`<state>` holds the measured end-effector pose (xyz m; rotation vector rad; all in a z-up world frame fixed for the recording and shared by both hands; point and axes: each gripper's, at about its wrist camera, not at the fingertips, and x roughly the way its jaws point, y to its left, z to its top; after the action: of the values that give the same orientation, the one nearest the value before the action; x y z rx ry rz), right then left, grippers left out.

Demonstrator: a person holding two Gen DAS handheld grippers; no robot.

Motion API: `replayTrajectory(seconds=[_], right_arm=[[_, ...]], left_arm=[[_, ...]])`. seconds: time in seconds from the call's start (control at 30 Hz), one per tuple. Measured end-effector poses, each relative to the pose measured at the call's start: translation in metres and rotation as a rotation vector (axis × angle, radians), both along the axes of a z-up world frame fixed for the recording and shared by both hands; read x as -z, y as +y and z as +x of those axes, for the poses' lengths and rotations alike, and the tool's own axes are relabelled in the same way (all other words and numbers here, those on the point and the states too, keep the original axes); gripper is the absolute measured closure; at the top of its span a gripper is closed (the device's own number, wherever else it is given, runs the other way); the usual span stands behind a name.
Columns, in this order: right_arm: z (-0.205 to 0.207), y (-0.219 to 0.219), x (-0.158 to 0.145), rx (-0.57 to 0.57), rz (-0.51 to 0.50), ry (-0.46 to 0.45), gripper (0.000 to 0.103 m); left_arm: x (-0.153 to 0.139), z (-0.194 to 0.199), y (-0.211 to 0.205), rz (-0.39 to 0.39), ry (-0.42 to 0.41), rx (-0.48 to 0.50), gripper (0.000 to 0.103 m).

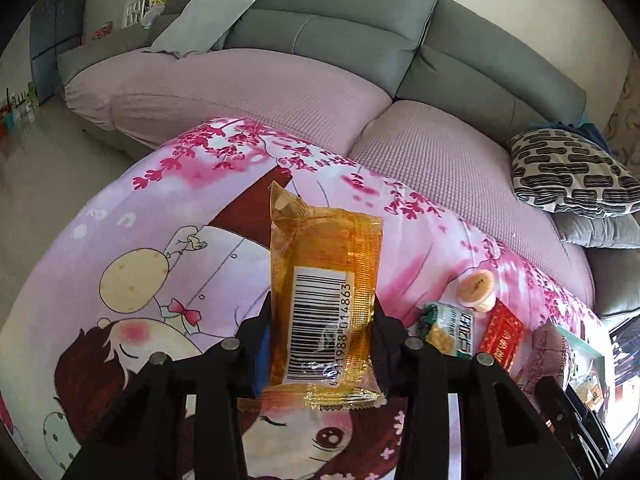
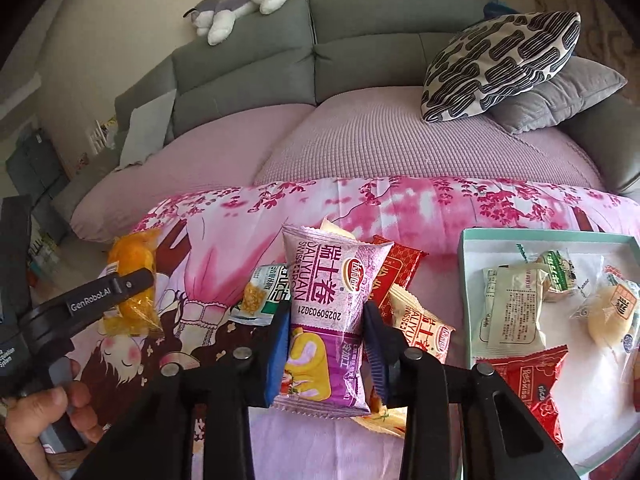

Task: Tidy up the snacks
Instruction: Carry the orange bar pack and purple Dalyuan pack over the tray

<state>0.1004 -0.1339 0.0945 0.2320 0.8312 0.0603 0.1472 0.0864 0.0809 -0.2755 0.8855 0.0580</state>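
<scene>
My left gripper (image 1: 322, 320) is shut on an orange see-through snack packet (image 1: 324, 280) with a barcode and holds it above the pink cartoon cloth (image 1: 160, 240). The same packet (image 2: 130, 280) and left gripper (image 2: 120, 288) show at the left of the right wrist view. My right gripper (image 2: 326, 320) is shut on a purple Swiss roll packet (image 2: 328, 312), lifted over loose snacks: a green packet (image 2: 264, 292), a red packet (image 2: 394, 276) and a cream Swiss roll packet (image 2: 420, 324). A teal-rimmed white tray (image 2: 468, 248) at right holds several snacks.
In the left wrist view a jelly cup (image 1: 478, 290), a green packet (image 1: 448, 330) and a red packet (image 1: 500, 334) lie at right on the cloth. A grey sofa with a pink cover (image 2: 360, 136) lies behind, with a patterned cushion (image 2: 500, 64) and a plush toy (image 2: 240, 4).
</scene>
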Motion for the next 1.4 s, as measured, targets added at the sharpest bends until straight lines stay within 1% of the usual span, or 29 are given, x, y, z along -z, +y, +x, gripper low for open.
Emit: replayTrajectory(seconds=[0.2,0.3,0.53,0.63,0.77,0.9,1.03,1.23,1.4], right_arm=[[-0.022,-0.013,-0.009,0.018,-0.003,-0.011,0.066],[-0.031,-0.025,-0.011,0.046,-0.010,-0.011,0.066],[-0.049,-0.064,-0.017,0.136,0.004,-0.018,0.066],[-0.056,-0.082,-0.019,0.173,0.012,-0.024,0.066],[-0.067,-0.112,-0.020,0.236,0.021,-0.021,0.065],[-0.080,-0.145,-0.019,0.324,0.019,-0.012,0.065],[-0.094,-0.178,-0.017,0.408,0.021,-0.007,0.065],[-0.116,-0.216,-0.019,0.512,0.024,-0.012,0.065],[-0.127,-0.233,-0.022,0.533,0.016,-0.020,0.065]], left_arm=[[-0.010,-0.023,-0.027,-0.020,-0.025,0.038,0.061],[-0.010,-0.026,-0.046,-0.029,-0.031,0.084,0.061],[-0.021,-0.036,-0.086,-0.009,-0.059,0.173,0.061],[-0.027,-0.043,-0.109,-0.001,-0.077,0.228,0.061],[-0.033,-0.053,-0.147,-0.001,-0.099,0.326,0.061],[-0.034,-0.065,-0.186,-0.010,-0.097,0.434,0.061],[-0.033,-0.076,-0.221,0.003,-0.096,0.517,0.061],[-0.029,-0.089,-0.256,0.012,-0.087,0.598,0.061],[-0.026,-0.097,-0.275,0.026,-0.081,0.627,0.061]])
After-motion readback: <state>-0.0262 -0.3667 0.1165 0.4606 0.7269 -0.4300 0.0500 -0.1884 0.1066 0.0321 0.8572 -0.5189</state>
